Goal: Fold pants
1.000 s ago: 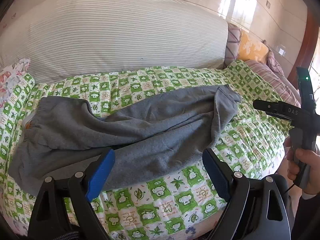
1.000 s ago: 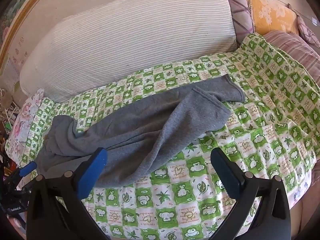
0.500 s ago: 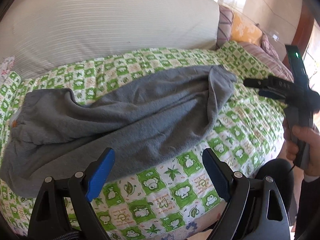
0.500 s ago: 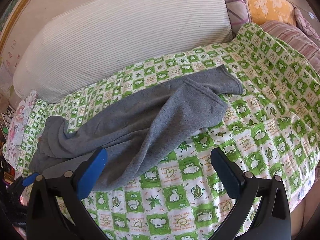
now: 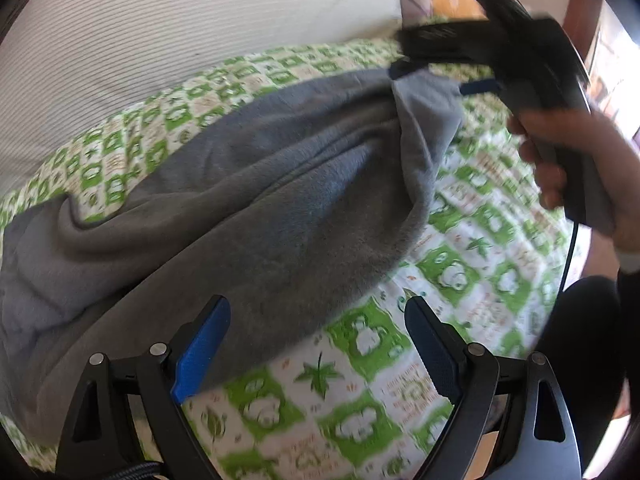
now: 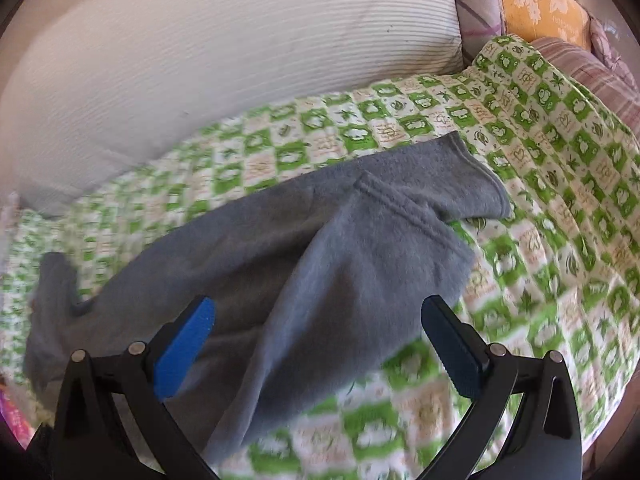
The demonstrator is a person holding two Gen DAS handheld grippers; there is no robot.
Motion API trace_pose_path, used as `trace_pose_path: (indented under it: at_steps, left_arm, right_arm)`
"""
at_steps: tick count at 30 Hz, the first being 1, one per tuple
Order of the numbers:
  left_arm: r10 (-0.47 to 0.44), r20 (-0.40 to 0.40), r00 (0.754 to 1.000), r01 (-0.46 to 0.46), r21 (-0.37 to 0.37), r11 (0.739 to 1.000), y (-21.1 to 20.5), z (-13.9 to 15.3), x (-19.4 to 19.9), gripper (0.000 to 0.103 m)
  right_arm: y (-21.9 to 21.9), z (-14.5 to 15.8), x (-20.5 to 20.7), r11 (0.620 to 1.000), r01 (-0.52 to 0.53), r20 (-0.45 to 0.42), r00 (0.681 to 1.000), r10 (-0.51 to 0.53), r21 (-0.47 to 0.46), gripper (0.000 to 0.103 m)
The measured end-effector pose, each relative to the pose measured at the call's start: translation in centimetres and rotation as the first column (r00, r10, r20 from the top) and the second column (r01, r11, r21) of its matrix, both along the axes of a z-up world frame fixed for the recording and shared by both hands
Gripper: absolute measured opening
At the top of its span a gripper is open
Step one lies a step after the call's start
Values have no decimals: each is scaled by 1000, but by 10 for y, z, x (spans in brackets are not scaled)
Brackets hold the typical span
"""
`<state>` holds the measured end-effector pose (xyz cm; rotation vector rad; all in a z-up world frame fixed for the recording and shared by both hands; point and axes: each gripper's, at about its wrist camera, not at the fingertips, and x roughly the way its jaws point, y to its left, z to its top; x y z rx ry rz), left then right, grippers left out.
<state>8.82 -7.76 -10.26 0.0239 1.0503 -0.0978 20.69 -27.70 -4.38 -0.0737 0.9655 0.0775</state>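
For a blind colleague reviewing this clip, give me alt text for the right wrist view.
Grey pants lie crumpled on a green-and-white checked quilt, both leg ends toward the right. The open right gripper hovers over them, with a striped cushion behind.

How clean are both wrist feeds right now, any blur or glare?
Left wrist view: the right hand-held gripper and the hand holding it are motion-smeared, and the quilt print is soft. Right wrist view: the gray pants read fairly sharp at the cuffs, the lower quilt is streaked; no glare; fisheye bends the edges.
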Motion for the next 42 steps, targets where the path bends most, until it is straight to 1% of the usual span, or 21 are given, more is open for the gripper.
trace_pose_path:
  at_steps: [3, 5, 7, 8, 10, 11, 12, 13, 14, 15, 16, 17, 19, 22, 29, 33, 35, 36, 39, 41, 42]
  left_arm:
    - [-29, -23, 999, 30, 40, 999, -8, -14, 12, 89]
    - [-42, -35, 998, 44, 61, 997, -11, -21, 17, 89]
    - [-50, -46, 998, 54, 76, 996, -11, -29, 22, 89]
    - [-55, -50, 997, 59, 66, 996, -10, -32, 24, 89]
    - [-60, -54, 997, 63, 41, 997, -6, -34, 27, 86]
    - [-64, -54, 996, 65, 23, 998, -4, -34, 28, 78]
    - [-67, -53, 996, 68, 6, 998, -1, -33, 29, 72]
    - [-69, -51, 996, 69, -1, 998, 0, -31, 30, 57]
    - [-71, -49, 996, 70, -5, 998, 1, -29, 31, 37]
    - [-73, -50, 996, 73, -10, 997, 3, -26, 32, 28]
    - [-74, -50, 996, 73, -16, 997, 3, -25, 34, 16]
    - [-76, -50, 996, 74, -24, 997, 4, -22, 34, 11]
    - [-77, -42, 996, 75, -36, 997, 6, -15, 30, 9]
    - [-82, -24, 996, 80, -64, 995, 0, -6, 25, 8]
    - [-106, 32, 994, 108, -69, 992, -16, 25, 11, 7]
    - [-130, -25, 991, 129, -54, 990, -29, 8, 10, 7]
    - [-142, -65, 988, 140, -37, 989, -37, -2, 8, 8]
    - [-140, -72, 988, 138, -31, 990, -41, -3, 4, 10]
    - [-148, -68, 987, 145, -43, 988, -44, 3, -3, 32]
    - [-160, -48, 986, 157, -47, 986, -46, 11, -7, 53]
    - [-162, -32, 986, 161, -31, 987, -47, 17, -9, 56]
  right_arm:
    - [4, -17, 21, 997, 32, -31, 999, -34, -68, 103]
    - [5, -27, 29, 994, 46, -48, 998, -50, -96, 99]
    - [1, -35, 32, 990, 63, -54, 996, -71, -124, 69]
    - [-2, -38, 32, 989, 72, -59, 995, -80, -126, 62]
    - [-11, -40, 31, 992, 82, -64, 994, -88, -95, 43]
    - [-17, -39, 28, 994, 84, -62, 994, -88, -73, 37]
    - [-18, -37, 26, 995, 84, -63, 994, -87, -60, 27]
    - [-21, -34, 21, 996, 81, -61, 995, -83, -43, 19]
    - [-24, -29, 14, 996, 78, -54, 995, -80, -30, 17]
    - [-27, -25, 7, 997, 79, -41, 996, -80, -20, 13]
    - [-30, -21, 0, 997, 77, -30, 997, -78, -15, 12]
    - [-33, -17, -7, 997, 78, -22, 997, -78, -7, 12]
    - [-45, -9, -25, 996, 89, -9, 996, -89, 18, 11]
    - [-72, 2, -49, 990, 121, -4, 993, -121, 71, 11]
    - [-143, 13, -91, 955, 231, -29, 973, -229, 185, 11]
    - [-162, 4, -103, 943, 279, -61, 960, -273, 181, 11]
    - [-171, -2, -109, 931, 298, -89, 954, -286, 211, 11]
    - [-174, -4, -112, 928, 308, -99, 951, -293, 211, 11]
    - [-180, -6, -117, 917, 323, -120, 946, -302, 235, 13]
    - [-184, -5, -122, 914, 333, -115, 942, -314, 232, 22]
    - [-186, -3, -124, 910, 332, -111, 943, -314, 247, 37]
